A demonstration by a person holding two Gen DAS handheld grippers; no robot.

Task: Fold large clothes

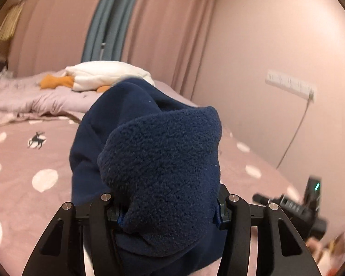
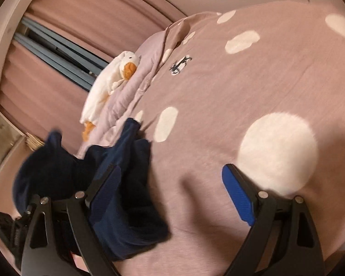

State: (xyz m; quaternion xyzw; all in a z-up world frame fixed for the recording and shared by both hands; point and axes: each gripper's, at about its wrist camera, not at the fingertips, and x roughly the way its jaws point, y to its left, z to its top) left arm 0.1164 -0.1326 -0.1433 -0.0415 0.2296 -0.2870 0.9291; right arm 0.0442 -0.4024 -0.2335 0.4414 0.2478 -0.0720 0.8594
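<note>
A navy fleece garment (image 1: 163, 172) rises in a thick bunch straight ahead of my left gripper (image 1: 170, 214), which is shut on it; the cloth fills the gap and hides both pads. The rest of the garment trails down onto the pink dotted bed sheet (image 1: 34, 184). In the right wrist view the same navy garment (image 2: 138, 184) hangs in a heap at the lower left, beside and behind the left finger. My right gripper (image 2: 170, 170) stands open, blue pads (image 2: 239, 197) wide apart, with only bare sheet (image 2: 241, 92) between them.
A white plush duck (image 1: 103, 76) with orange feet lies on a crumpled lilac quilt (image 1: 23, 99) at the far end of the bed. Pink curtains hang behind. A power strip (image 1: 289, 85) with a cable is on the wall to the right.
</note>
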